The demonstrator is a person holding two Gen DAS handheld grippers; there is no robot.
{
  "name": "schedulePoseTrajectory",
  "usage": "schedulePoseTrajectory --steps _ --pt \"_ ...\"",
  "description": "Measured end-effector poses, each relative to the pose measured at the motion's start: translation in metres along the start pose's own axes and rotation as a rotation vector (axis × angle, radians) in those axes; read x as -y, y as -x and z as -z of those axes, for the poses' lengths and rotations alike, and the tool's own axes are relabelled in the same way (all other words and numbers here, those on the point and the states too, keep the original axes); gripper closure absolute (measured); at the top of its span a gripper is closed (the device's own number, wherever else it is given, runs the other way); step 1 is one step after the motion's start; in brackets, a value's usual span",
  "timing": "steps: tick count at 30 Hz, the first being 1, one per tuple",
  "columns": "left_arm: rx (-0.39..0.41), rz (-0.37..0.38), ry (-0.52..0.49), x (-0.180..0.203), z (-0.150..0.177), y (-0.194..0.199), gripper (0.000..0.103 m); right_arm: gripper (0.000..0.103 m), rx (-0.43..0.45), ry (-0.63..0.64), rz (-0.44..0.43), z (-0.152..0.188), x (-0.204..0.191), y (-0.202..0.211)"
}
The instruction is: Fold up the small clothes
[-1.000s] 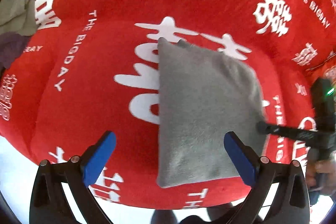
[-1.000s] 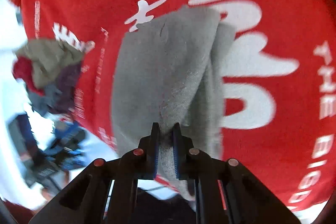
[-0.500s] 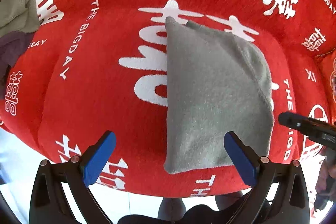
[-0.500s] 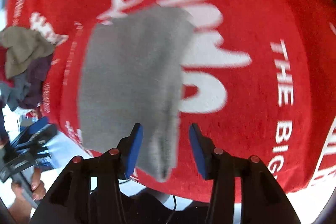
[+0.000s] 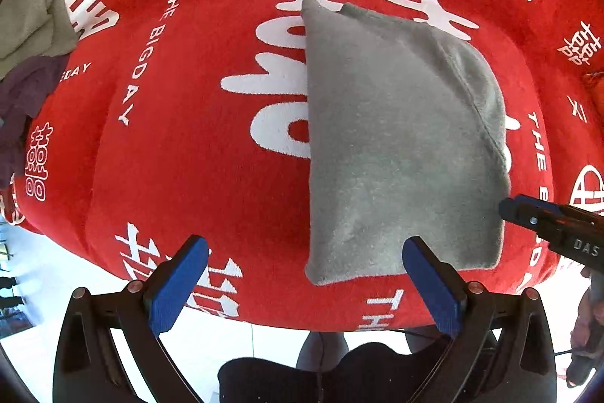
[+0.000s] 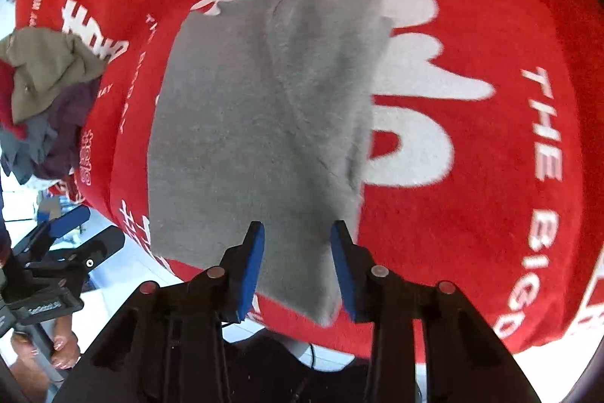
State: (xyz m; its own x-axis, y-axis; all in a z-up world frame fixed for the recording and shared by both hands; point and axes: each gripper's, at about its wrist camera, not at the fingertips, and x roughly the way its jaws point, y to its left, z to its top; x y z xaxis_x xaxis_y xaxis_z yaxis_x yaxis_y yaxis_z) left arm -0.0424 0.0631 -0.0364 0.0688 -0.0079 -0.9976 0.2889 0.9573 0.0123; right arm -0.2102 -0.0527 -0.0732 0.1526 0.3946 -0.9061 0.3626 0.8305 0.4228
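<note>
Left wrist view showed the grey garment [image 5: 400, 146] lying folded on the red cloth [image 5: 181, 153], right of centre, near edge close to the table's near side. Left gripper [image 5: 302, 286] hung over it pointing down, jaws spread wide, nothing between the blue pads; its right pad overlapped the garment's near edge in the picture, contact could not be told. Right gripper tip [image 5: 528, 214] sat just beside the garment's right edge.

Right wrist view: right gripper [image 6: 298, 263] had the garment's near corner [image 6: 302, 286] between its pads, but gaps showed on both sides, so not pinched; jaws were closing a little at this moment. Garment [image 6: 260, 123] looked doubled over with a diagonal fold line, right side a bit rumpled. Heap of other clothes [image 6: 45, 93] lay at far left, well apart.

Judgement: one fold laid down and let go; step in hand was release or regrip of this piece. Next move probably calls for either a fresh pinch on the near edge for another fold, or moving the finished piece aside and fetching from the heap. Cannot tell which.
</note>
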Motion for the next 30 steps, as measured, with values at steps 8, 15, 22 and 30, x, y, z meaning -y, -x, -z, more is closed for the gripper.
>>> schedulePoseTrajectory --steps 8,15,22,30 --pt "0.004 0.000 -0.001 0.002 0.001 0.026 0.000 0.049 0.003 -0.057 0.059 0.020 0.002 0.036" --pt "0.012 -0.003 -0.032 0.004 0.007 0.050 0.000 0.032 0.027 -0.059 0.099 0.027 -0.022 0.061" --pt "0.015 0.012 -0.023 0.001 0.011 0.072 0.000 0.012 0.177 0.050 0.177 0.031 -0.068 0.099" --pt "0.020 -0.011 -0.009 -0.006 0.009 0.099 0.000 0.000 0.152 0.097 0.225 0.030 -0.093 0.118"
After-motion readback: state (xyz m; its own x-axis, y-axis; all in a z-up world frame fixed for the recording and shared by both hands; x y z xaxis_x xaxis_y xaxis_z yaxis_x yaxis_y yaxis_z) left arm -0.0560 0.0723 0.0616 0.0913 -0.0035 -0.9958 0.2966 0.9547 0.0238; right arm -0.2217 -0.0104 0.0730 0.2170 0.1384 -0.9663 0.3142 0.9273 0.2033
